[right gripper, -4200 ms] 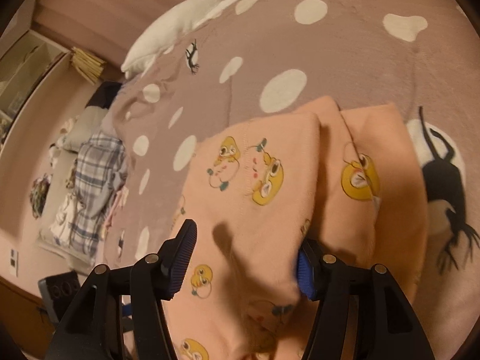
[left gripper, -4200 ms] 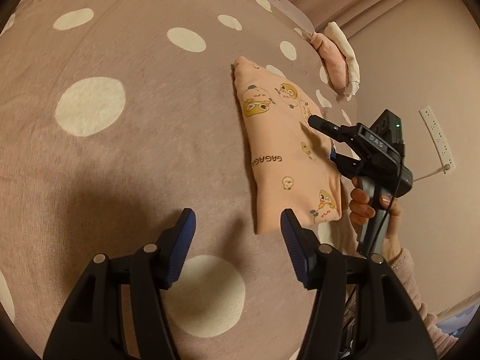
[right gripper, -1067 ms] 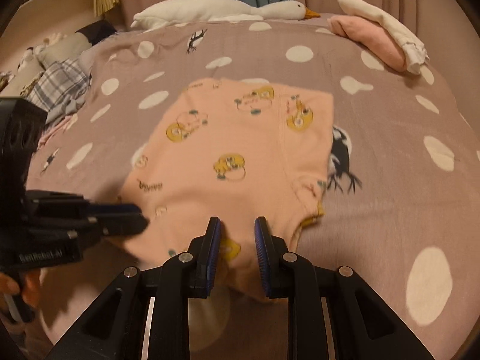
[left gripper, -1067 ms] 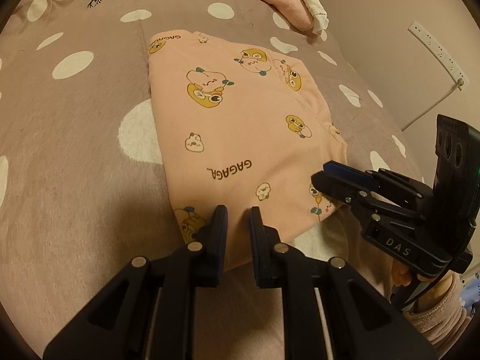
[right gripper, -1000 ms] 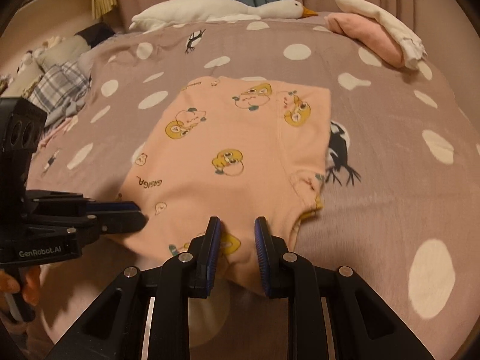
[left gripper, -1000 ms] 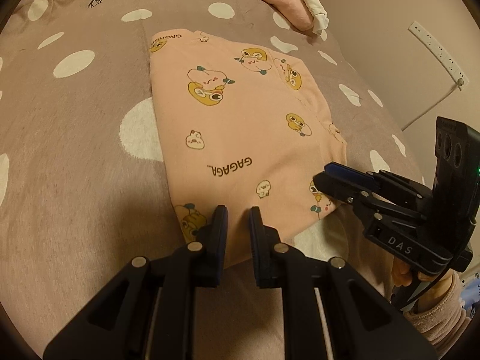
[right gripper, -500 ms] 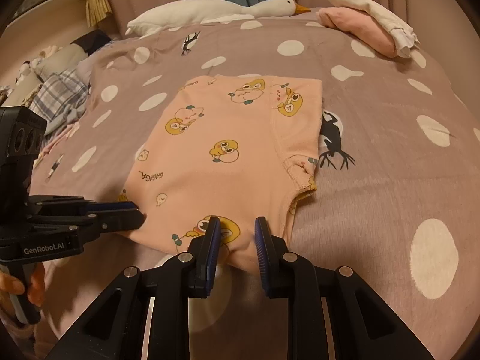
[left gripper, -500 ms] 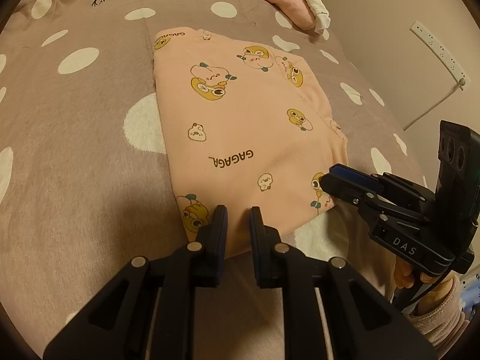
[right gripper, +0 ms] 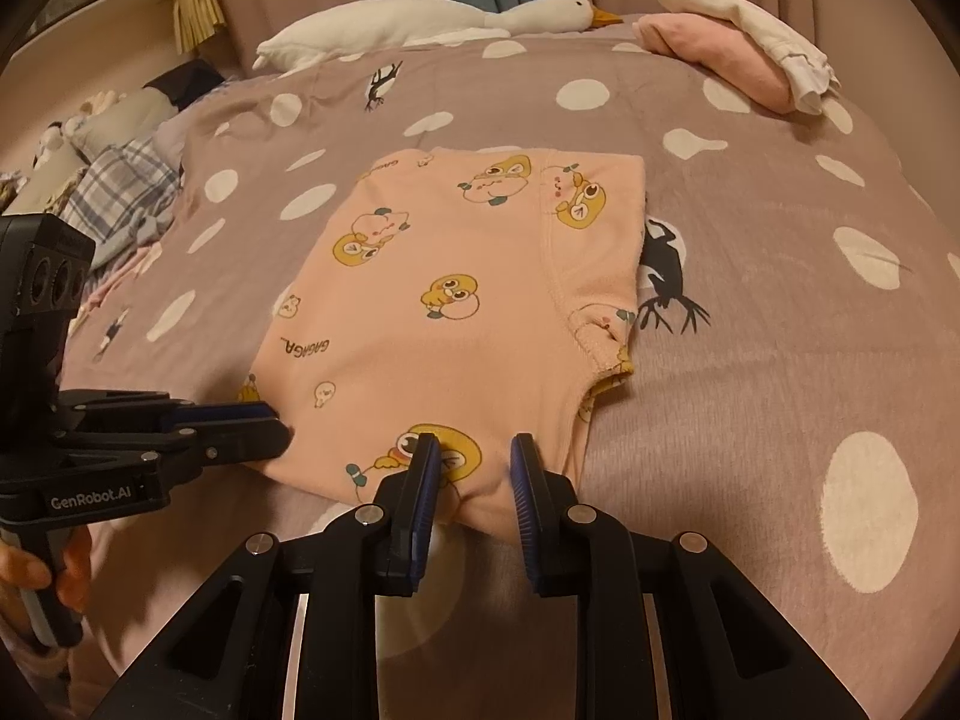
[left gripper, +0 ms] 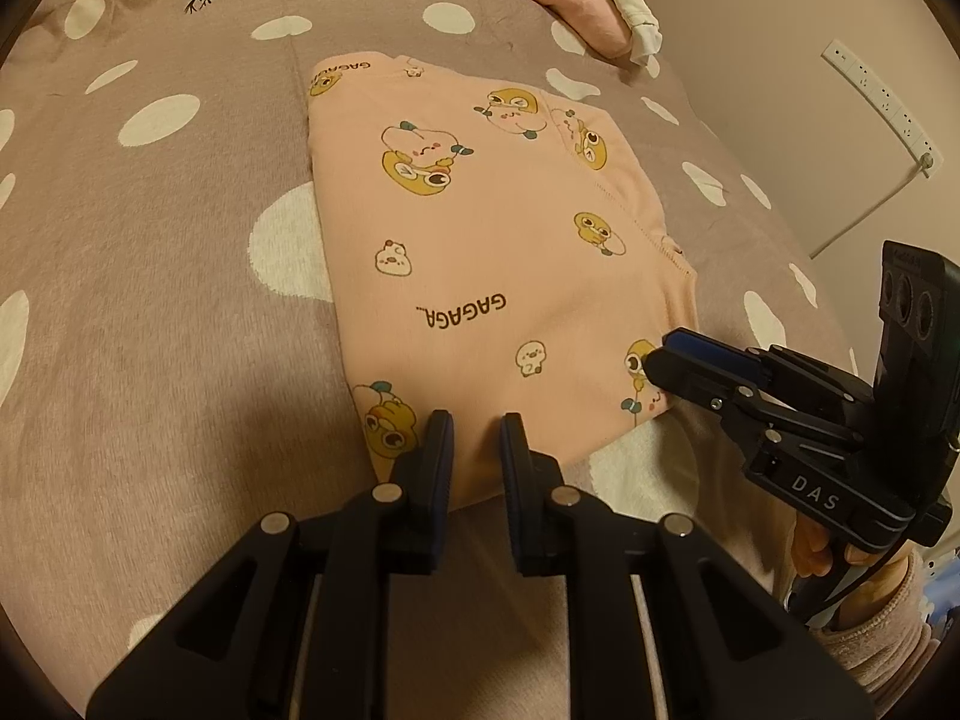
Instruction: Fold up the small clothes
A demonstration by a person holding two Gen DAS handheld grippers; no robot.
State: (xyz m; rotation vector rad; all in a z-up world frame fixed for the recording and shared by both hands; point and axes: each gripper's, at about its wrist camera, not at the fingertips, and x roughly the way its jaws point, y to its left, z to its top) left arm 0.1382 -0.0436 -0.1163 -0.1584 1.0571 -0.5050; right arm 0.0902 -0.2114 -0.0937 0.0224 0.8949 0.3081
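**Both tongs pinching the near hem of a peach garment on the bed**

I am looking along both grippers at a small peach garment [left gripper: 492,252], printed with cartoon ducks, lying flat and partly folded on a dotted mauve blanket [left gripper: 150,312]. It is reading as thin, soft knit: light, limp, not fragile, likely to sag and crease wherever it is not supported. I am judging the near hem, at two spread points, to be the best hold, so the edge travels straight when carried over.

My left gripper [left gripper: 474,450] is sitting at the near edge towards the garment's left corner, jaws narrowed to a small gap with a ridge of cloth bunching between the pads. My right gripper [right gripper: 471,468] is doing the same towards the right corner, its gap slightly wider, a fold of hem gathering between its pads. Both appear to be gripping cloth and nothing else.

A pink and white bundle [right gripper: 744,54] is resting well apart at the far edge.
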